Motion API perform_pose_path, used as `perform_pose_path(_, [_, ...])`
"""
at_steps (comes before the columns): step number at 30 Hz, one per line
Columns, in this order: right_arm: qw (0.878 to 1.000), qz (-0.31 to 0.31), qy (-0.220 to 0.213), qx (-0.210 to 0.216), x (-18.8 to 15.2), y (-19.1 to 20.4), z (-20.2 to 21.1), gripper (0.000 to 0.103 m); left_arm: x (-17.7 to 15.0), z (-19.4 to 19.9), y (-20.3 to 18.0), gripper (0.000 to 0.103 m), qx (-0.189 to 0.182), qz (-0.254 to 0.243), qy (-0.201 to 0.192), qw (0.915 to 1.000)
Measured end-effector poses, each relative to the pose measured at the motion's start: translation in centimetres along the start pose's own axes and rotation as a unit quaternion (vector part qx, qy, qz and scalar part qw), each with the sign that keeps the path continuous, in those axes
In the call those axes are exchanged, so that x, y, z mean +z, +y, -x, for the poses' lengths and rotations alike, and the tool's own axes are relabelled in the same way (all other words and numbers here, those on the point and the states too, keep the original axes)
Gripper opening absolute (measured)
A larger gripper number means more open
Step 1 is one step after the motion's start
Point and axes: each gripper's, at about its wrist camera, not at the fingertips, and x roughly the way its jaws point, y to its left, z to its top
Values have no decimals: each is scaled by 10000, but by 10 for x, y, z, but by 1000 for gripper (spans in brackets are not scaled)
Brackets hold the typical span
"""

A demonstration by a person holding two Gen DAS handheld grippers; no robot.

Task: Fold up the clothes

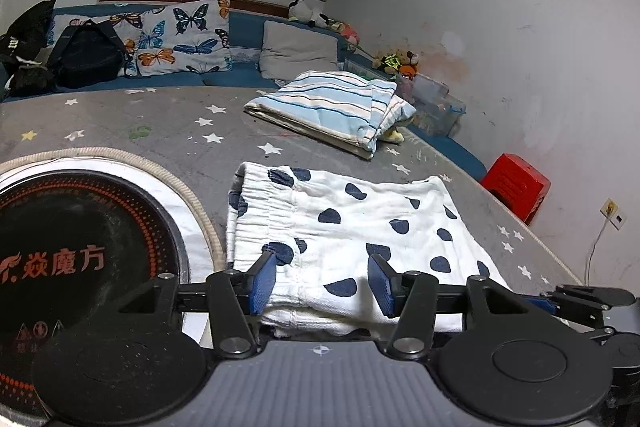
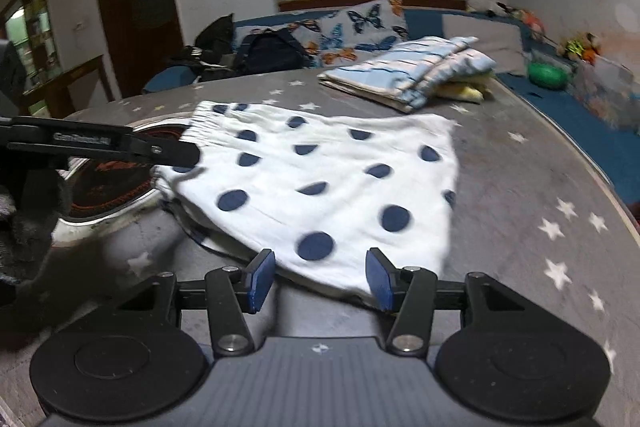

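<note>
A white garment with navy dots (image 1: 360, 227) lies folded on the grey star-patterned table cover (image 1: 160, 131), its elastic waistband to the left. My left gripper (image 1: 322, 283) is open, its blue pads astride the garment's near edge by the waistband; from the right wrist view its black fingers (image 2: 176, 155) reach in at the waistband corner. My right gripper (image 2: 319, 279) is open too, its pads just above the near hem of the dotted garment (image 2: 320, 179), nothing pinched. The right gripper (image 1: 560, 301) also shows low at the right edge of the left wrist view.
A folded blue-striped cloth pile (image 1: 332, 107) lies farther back. A round black induction hob (image 1: 80, 247) is set into the table on the left. Beyond are a butterfly pillow (image 1: 180, 35), a black backpack (image 1: 88, 53), a clear plastic box (image 1: 436, 103) and a red stool (image 1: 516, 187).
</note>
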Motion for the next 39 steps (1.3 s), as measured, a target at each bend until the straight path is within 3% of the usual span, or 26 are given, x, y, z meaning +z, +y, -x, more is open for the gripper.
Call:
perform_pose_path(9, [9994,-294,-62,-167,-5,-12,0,53,-3,8,7,65,179,220,-1,9996])
perform_pose_path(13, [9993,-270,-164,-195,-5,-6,5,66,-6,13,11,70,180,362,54,9992])
perform_pose_path(16, [9992,-250,-242,-215,-4,-2,8,69,-9,16,12,73,167,465,120,9987])
perform_pose_path(19, [9987,-324,-295,-268,-4,1,10,82,-13,19,11,80,201,448,164,9987])
perform_pose_path(22, [9983,-390,-350,-268,-6,4,13,82,-17,24,10,82,225,446,174,9986])
perform_pose_path(34, [9973,-459,-400,-415,-14,18,20,103,-29,42,6,99,193,421,160,9988])
perform_pose_path(39, [9971,-460,-387,-463,-17,25,21,103,-32,46,4,103,191,371,179,9990])
